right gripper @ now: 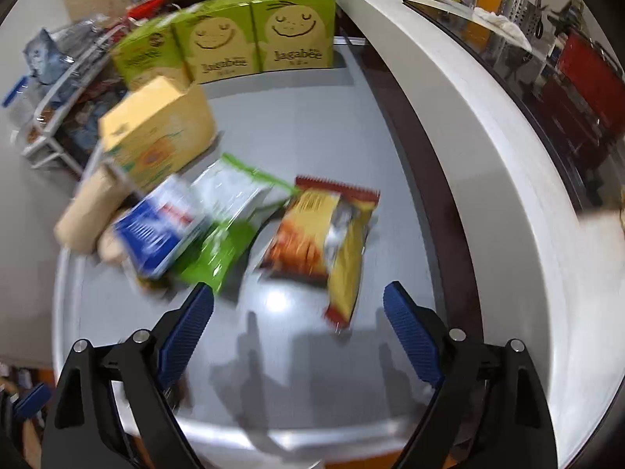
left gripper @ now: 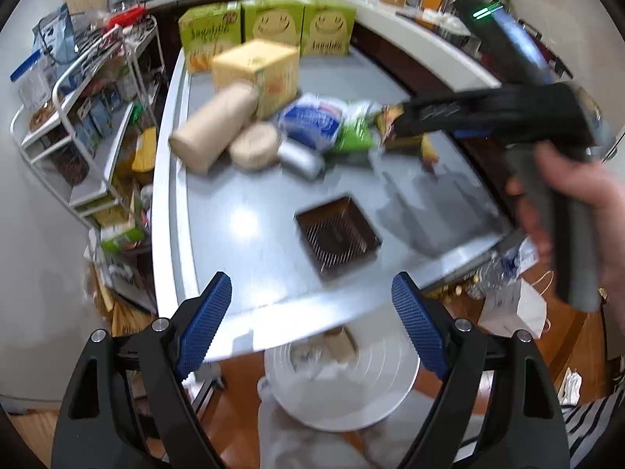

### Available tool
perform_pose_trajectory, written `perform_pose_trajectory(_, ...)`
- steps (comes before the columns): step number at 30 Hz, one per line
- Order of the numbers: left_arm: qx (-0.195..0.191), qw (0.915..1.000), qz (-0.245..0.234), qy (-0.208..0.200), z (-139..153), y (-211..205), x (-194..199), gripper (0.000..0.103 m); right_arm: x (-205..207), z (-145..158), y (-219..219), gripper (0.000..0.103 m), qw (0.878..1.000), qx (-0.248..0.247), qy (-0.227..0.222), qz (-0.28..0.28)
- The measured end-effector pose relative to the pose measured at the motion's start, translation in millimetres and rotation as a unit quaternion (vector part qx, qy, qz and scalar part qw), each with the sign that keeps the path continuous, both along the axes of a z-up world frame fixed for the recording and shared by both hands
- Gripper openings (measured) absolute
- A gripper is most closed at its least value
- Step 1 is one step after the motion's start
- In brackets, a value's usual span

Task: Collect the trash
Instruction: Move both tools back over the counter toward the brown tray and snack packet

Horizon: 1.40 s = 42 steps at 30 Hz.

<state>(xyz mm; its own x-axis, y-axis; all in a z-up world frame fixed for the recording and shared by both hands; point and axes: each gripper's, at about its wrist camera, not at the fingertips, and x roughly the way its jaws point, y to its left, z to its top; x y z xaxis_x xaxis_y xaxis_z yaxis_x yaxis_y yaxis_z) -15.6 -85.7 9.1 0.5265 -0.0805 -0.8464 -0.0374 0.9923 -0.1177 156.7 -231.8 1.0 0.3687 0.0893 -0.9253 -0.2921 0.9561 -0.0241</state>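
Trash lies on a grey table (left gripper: 242,250): a yellow-red snack wrapper (right gripper: 328,234), a green-white bag (right gripper: 230,226), a blue-white packet (right gripper: 160,226), a tan paper roll (left gripper: 213,129), a silver can (left gripper: 302,160). My left gripper (left gripper: 310,312) is open and empty, above the table's near edge and a white bin (left gripper: 343,387) with trash below. My right gripper (right gripper: 299,328) is open and empty, just short of the snack wrapper. In the left wrist view the right gripper (left gripper: 406,121) hovers over that wrapper (left gripper: 410,136).
A brown square basket (left gripper: 338,236) sits on the table near the front. Green Jagabee boxes (right gripper: 254,39) and a yellow box (right gripper: 156,133) stand at the back. A wire rack (left gripper: 90,117) is left of the table, a white counter (right gripper: 488,136) right.
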Motion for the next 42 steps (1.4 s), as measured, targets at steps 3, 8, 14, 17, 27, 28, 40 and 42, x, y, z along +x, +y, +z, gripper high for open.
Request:
perform_pose_trajectory(3, 0.002, 1.0000, 0.004, -0.003, 1, -2, 14, 0.085, 16, -11, 7, 0.081, 1.000, -0.019, 0.008, -0.014)
perform_pose_trajectory(8, -0.024, 0.9990, 0.026, 0.027, -15, -3, 38, 0.085, 29, -21, 14, 0.081, 0.999, -0.040, 0.009, -0.025)
perform_pose_trajectory(14, -0.035, 0.9968, 0.031, 0.064, -38, -5, 58, 0.085, 41, -39, 26, 0.082, 0.997, -0.079, 0.012, -0.020)
perform_pose_trajectory(17, -0.032, 0.9965, 0.030, 0.071, -45, -6, 66, 0.085, 48, -47, 26, 0.079, 0.997, -0.073, 0.025, -0.017)
perform_pose_trajectory(27, 0.000, 0.9969, 0.013, 0.078, -58, 7, 68, 0.085, 30, -43, 16, 0.053, 0.998, -0.006, 0.052, 0.028)
perform_pose_trajectory(28, 0.002, 0.9968, 0.015, 0.079, -58, 11, 69, 0.085, 22, -41, 14, 0.053, 0.998, -0.001, 0.054, 0.035)
perform_pose_trajectory(40, -0.023, 0.9964, -0.040, 0.071, -46, 29, 74, 0.087, -23, -10, 3, 0.098, 0.996, -0.011, 0.011, 0.087)
perform_pose_trajectory(42, -0.012, 0.9973, -0.040, 0.061, -41, 31, 75, 0.087, -21, -8, 1, 0.098, 0.996, 0.003, 0.016, 0.082)
